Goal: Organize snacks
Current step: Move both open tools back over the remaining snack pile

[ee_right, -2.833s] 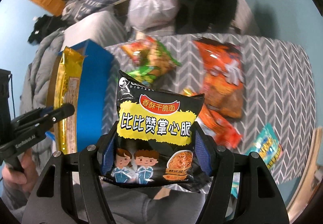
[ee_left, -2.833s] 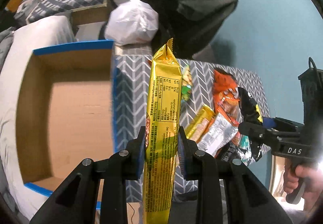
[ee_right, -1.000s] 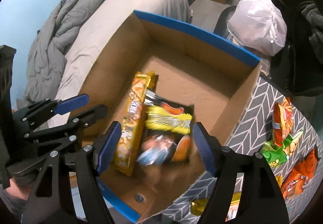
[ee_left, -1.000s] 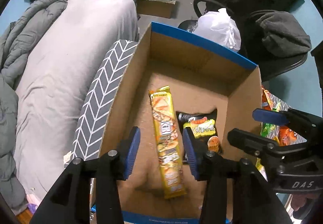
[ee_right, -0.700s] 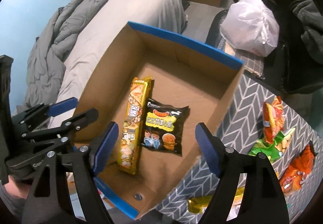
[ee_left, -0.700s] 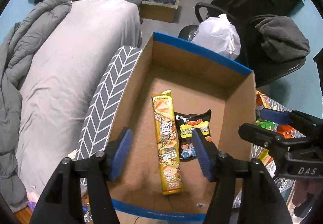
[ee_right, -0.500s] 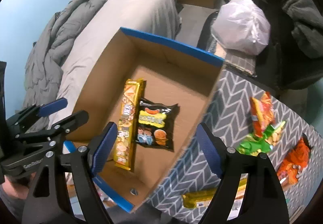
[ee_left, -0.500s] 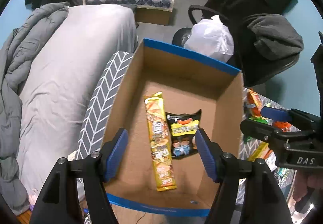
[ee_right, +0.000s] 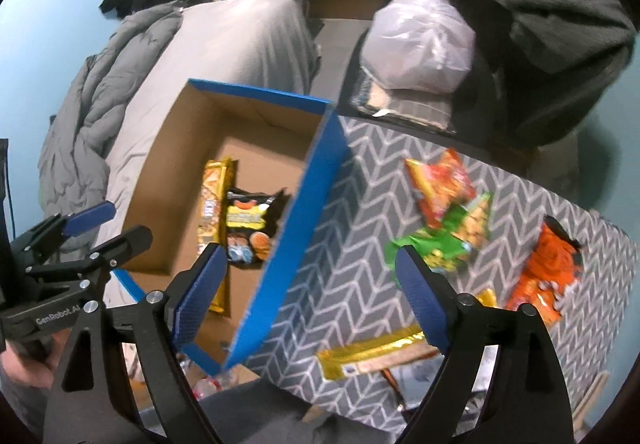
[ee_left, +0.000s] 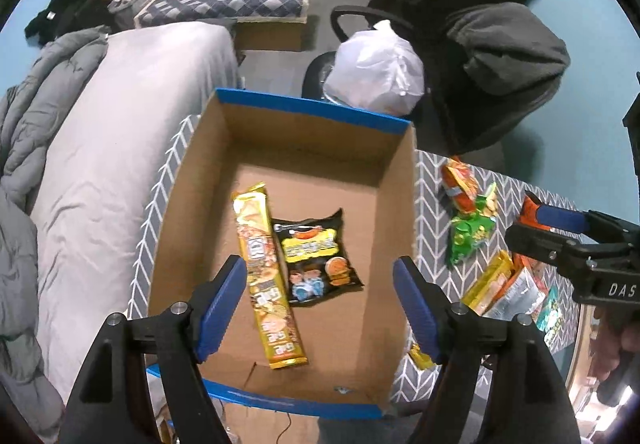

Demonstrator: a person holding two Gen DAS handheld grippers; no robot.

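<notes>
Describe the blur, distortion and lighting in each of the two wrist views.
Left wrist view: fairly sharp, fisheye bending the cardboard box walls, dark vignette in the corners, even dim indoor light. Right wrist view: motion smear on the green snack bag and the white plastic bag, same barrel distortion and dark corners.

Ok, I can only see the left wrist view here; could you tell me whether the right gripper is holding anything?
Observer: No. The right gripper is open; its jaws have just been opening, with nothing between them.
Operator: Thanks. What is the orange thing behind it on the table?
Observer: An orange snack bag, lying flat on the chevron tablecloth, to the right of the green bag.
Operator: And where does that gripper hang?
Observer: Above the blue right wall of the cardboard box, not over the snacks inside.
</notes>
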